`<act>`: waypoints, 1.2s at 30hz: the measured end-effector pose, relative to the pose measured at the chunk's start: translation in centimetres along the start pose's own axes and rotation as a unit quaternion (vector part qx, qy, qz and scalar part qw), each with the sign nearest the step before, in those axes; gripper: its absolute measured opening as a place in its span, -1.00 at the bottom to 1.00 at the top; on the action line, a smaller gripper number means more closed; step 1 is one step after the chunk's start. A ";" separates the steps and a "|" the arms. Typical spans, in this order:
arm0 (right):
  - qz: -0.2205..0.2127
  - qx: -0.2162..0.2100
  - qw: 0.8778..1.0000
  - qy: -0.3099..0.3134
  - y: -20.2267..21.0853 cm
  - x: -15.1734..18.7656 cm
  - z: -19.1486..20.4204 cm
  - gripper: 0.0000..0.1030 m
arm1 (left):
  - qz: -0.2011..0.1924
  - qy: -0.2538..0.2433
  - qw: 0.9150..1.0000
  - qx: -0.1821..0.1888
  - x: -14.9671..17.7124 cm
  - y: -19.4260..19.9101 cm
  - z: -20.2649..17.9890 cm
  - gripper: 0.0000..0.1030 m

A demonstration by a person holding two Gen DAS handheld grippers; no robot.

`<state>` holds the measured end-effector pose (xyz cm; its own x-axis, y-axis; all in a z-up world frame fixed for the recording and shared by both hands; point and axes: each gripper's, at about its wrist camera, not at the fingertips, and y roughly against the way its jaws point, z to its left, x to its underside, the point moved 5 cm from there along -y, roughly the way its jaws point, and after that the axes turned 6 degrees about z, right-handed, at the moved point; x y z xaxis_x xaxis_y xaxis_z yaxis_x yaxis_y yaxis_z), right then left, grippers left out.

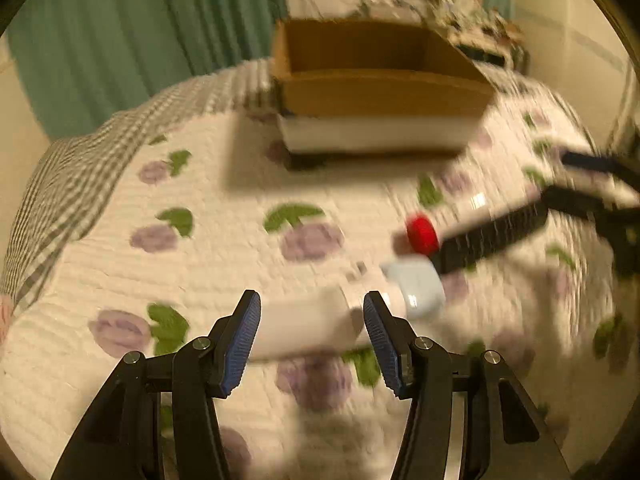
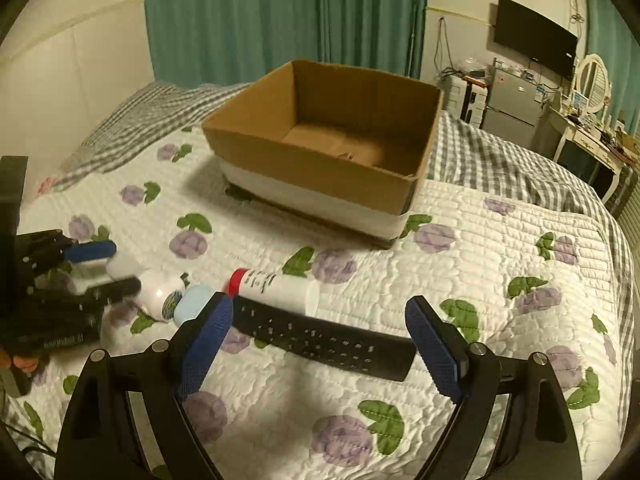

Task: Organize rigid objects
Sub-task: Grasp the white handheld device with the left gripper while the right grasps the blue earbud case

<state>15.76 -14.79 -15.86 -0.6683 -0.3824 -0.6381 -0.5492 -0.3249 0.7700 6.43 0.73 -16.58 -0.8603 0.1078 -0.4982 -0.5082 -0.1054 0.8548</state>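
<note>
Right wrist view: right gripper (image 2: 318, 334) spread wide over a black remote (image 2: 324, 338) lying flat on the floral quilted bed (image 2: 500, 264), fingers clear of both ends. Just behind the remote, a white tube with red cap (image 2: 276, 286); beyond, an open cardboard box (image 2: 320, 140). At left, left gripper (image 2: 110, 268) straddling a white bottle with pale blue cap (image 2: 160, 294), jaws apart, contact unclear. Left wrist view, heavily blurred: same bottle (image 1: 340, 316) between open blue pads (image 1: 240, 344), box interior hidden. Only the right view shows the box floor, television (image 2: 534, 36) and dresser.
</note>
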 end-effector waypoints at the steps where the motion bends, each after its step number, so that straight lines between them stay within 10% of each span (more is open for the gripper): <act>1: 0.001 0.000 1.000 0.001 -0.1 0.1 0.0 0.71 | 0.007 -0.016 1.000 0.001 0.4 -0.2 -0.5 0.09; 10: 0.019 -0.005 1.000 -0.023 -0.8 0.2 -0.8 0.71 | 0.037 -0.160 0.986 -0.023 0.1 -2.8 -3.0 0.28; 17: 0.025 0.000 0.999 -0.026 -0.9 0.4 -0.9 0.71 | 0.076 -0.162 0.984 0.021 -0.6 -5.3 -2.5 0.21; 29: 0.034 -0.046 0.998 -0.039 -1.7 1.5 4.4 0.52 | -0.068 0.003 0.997 0.031 -4.8 3.3 2.5 0.03; 36: 0.115 -0.082 0.989 -0.048 -7.6 3.3 8.4 0.14 | -0.055 0.049 0.996 0.045 -4.2 1.9 4.4 0.03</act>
<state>13.51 -6.28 -23.80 -0.8143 -0.3816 -0.4374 -0.2944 -0.3780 0.8778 9.23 4.42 -12.23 -0.8011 0.0165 -0.5982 -0.5984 -0.0091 0.8011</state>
